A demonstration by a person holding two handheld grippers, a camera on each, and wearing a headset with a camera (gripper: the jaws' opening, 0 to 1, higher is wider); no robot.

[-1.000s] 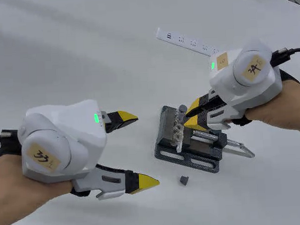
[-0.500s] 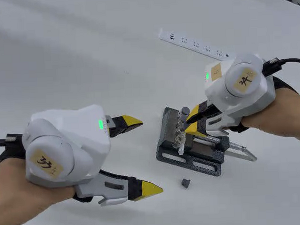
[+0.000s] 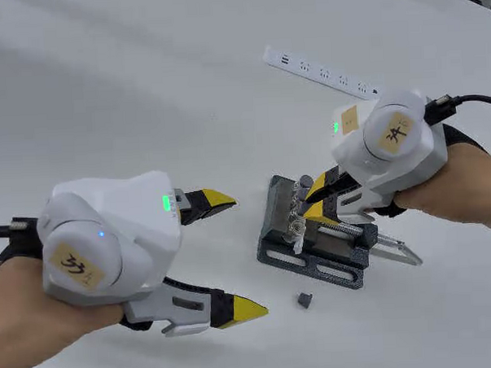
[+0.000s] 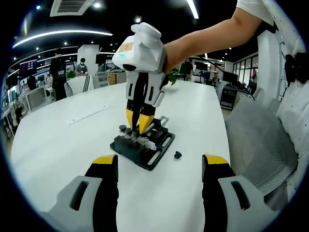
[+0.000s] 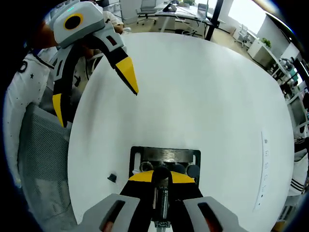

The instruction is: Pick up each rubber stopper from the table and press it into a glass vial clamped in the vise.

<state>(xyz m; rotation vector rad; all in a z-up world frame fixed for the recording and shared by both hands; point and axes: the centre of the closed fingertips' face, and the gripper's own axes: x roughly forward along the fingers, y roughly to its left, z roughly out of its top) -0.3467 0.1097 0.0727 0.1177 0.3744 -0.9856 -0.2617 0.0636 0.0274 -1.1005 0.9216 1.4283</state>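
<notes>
While the left tongs [image 3: 237, 254] gape empty, the right tongs [image 3: 308, 206] pinch — seemingly — a dark, round rubber stopper [image 5: 161, 174] over the black metal vise [image 3: 310, 261].

We read a handwritten "33" on the tan label [image 3: 74, 267] of the left gripper [image 3: 249, 255] and what looks like "34" on the round label [image 3: 395, 130] of the right gripper [image 3: 309, 207], while the small label [image 3: 350, 118] beside it is too small for us to read.
</notes>
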